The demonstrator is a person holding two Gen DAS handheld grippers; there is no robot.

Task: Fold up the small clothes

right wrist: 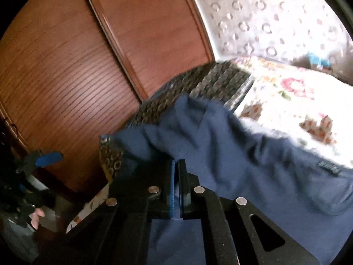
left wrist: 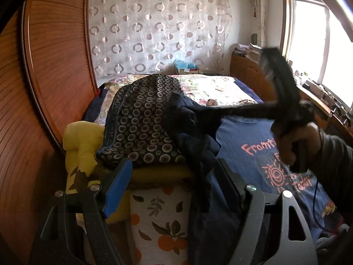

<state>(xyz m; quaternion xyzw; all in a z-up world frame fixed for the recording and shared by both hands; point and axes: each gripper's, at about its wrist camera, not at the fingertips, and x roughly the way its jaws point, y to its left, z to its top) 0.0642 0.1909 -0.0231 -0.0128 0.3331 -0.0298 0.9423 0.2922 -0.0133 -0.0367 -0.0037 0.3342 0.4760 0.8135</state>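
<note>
Right gripper is clamped on a fold of the navy garment, which drapes from its tips across the patterned folded cloth stacked on the bed. Left gripper stands wide apart, the garment hanging between its fingers.

A dark circle-patterned folded garment lies on top of a yellow cushion, which sits on an orange-print fabric-covered box at the near side of the bed. A plain navy cloth garment drapes over the patterned garment's right edge and hangs down before the box. To its right, a navy printed T-shirt lies flat on the bed, with the wooden wardrobe to the left.
</note>
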